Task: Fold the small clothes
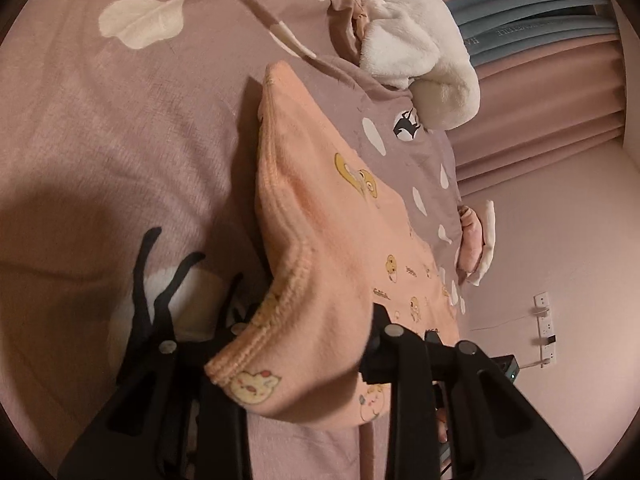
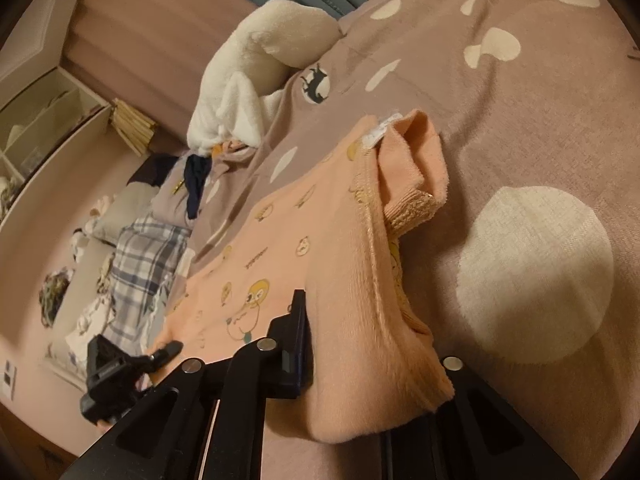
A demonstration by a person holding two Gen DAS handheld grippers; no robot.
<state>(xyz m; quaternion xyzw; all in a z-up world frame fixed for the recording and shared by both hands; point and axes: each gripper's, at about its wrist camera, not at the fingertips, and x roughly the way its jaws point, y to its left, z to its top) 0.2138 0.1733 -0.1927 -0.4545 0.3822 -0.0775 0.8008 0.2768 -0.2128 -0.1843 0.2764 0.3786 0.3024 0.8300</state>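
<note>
A small peach-pink garment (image 1: 328, 240) with yellow cartoon prints lies partly folded on a mauve bedspread (image 1: 100, 140) with white spots. My left gripper (image 1: 304, 344) is shut on its ribbed edge, the cloth draped over the fingers. In the right wrist view the same garment (image 2: 304, 248) shows with a ribbed cuff (image 2: 412, 212) and a white label. My right gripper (image 2: 372, 352) is shut on the garment's near edge. The left gripper (image 2: 120, 364) shows at the lower left of that view.
A white fluffy garment (image 1: 416, 40) lies bunched at the bed's far edge, also in the right wrist view (image 2: 256, 76). A plaid cloth (image 2: 144, 256) and other clothes lie beyond. Pink curtains (image 1: 552, 92), a wall socket (image 1: 544, 328) and a shelf (image 2: 44, 128) surround the bed.
</note>
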